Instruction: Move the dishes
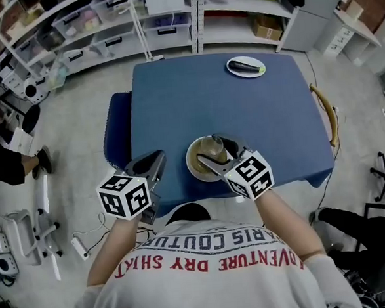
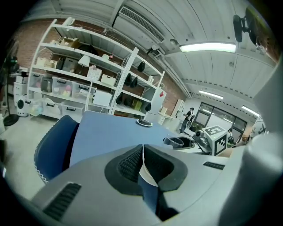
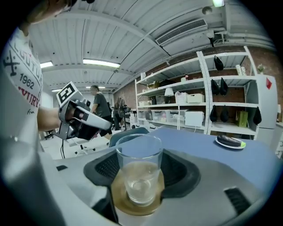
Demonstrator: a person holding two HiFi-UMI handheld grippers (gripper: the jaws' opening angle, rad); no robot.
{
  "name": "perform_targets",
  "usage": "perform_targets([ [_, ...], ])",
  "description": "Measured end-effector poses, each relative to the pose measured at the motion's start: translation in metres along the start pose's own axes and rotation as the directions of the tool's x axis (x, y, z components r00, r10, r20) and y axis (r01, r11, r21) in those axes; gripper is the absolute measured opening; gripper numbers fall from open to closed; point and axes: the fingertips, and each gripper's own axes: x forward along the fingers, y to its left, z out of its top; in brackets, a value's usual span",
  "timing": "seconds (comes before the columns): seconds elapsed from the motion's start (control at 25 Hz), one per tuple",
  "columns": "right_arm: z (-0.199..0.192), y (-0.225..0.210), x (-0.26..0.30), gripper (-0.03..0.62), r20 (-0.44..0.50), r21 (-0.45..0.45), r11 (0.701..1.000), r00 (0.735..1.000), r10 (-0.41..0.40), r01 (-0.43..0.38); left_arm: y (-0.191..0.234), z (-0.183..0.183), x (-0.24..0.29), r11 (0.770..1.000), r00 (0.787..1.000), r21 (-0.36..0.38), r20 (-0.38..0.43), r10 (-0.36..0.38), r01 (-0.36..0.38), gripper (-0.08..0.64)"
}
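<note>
A clear glass [image 1: 212, 147] [image 3: 139, 170] stands on a brown plate [image 1: 192, 164] [image 3: 118, 204] at the near edge of the blue table [image 1: 215, 102]. My right gripper [image 1: 210, 149] [image 3: 140, 167] is shut on the glass, one pad against each side. My left gripper [image 1: 155, 159] [image 2: 142, 149] hovers at the table's near left corner, shut and holding nothing. At the far right of the table a white plate [image 1: 245, 66] [image 3: 230, 142] carries a dark eggplant [image 1: 247, 64]. In the left gripper view the glass [image 2: 175, 142] shows to the right.
A blue chair [image 1: 117, 132] [image 2: 53, 141] stands against the table's left side and a wooden chair back [image 1: 328, 115] at its right side. Shelves with bins [image 1: 111, 24] line the far wall. A person [image 1: 5, 160] sits at the far left.
</note>
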Motion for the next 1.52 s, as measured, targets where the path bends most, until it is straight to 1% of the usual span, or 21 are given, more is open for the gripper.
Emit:
perform_targets([
  [0.2, 0.028, 0.003, -0.011, 0.284, 0.033, -0.012, 1.0, 0.999, 0.021, -0.02, -0.004, 0.002, 0.0, 1.0, 1.0, 0.003, -0.01, -0.009, 0.009, 0.031],
  [0.32, 0.037, -0.001, -0.02, 0.284, 0.04, -0.006, 1.0, 0.999, 0.02, -0.02, -0.01, 0.002, 0.0, 1.0, 1.0, 0.006, -0.01, -0.013, 0.013, 0.031],
  [0.48, 0.047, -0.017, -0.035, 0.284, 0.058, -0.007, 1.0, 0.998, -0.02, 0.02, -0.015, 0.008, 0.003, 1.0, 1.0, 0.012, -0.001, -0.015, 0.015, 0.031],
  [0.64, 0.046, -0.04, -0.051, 0.284, 0.048, 0.0, 0.997, 0.995, -0.083, 0.083, -0.019, 0.014, 0.008, 1.0, 1.0, -0.008, 0.008, -0.018, 0.018, 0.031],
  [0.8, 0.034, -0.07, -0.072, 0.285, 0.032, 0.041, 0.984, 0.984, -0.173, 0.172, -0.028, 0.017, 0.016, 0.999, 0.999, -0.012, 0.003, -0.042, 0.042, 0.031],
  [1.0, 0.005, -0.102, -0.098, 0.284, -0.004, 0.116, 0.948, 0.955, -0.297, 0.295, -0.039, 0.015, 0.021, 0.998, 0.998, 0.007, -0.019, -0.061, 0.061, 0.031],
  [1.12, -0.013, -0.117, -0.11, 0.284, -0.034, 0.113, 0.928, 0.935, -0.353, 0.354, -0.045, 0.014, 0.024, 0.997, 0.997, 0.022, -0.029, -0.07, 0.07, 0.031],
  [1.24, -0.033, -0.129, -0.119, 0.284, -0.062, 0.112, 0.912, 0.919, -0.39, 0.395, -0.05, 0.008, 0.028, 0.997, 0.996, 0.019, -0.039, -0.075, 0.076, 0.031],
  [1.36, -0.046, -0.137, -0.123, 0.284, -0.07, 0.127, 0.897, 0.906, -0.417, 0.423, -0.052, 0.001, 0.031, 0.997, 0.996, 0.02, -0.055, -0.076, 0.078, 0.031],
  [1.52, -0.061, -0.143, -0.127, 0.284, -0.073, 0.154, 0.885, 0.898, -0.433, 0.439, -0.053, -0.006, 0.035, 0.997, 0.995, 0.018, -0.068, -0.074, 0.075, 0.031],
])
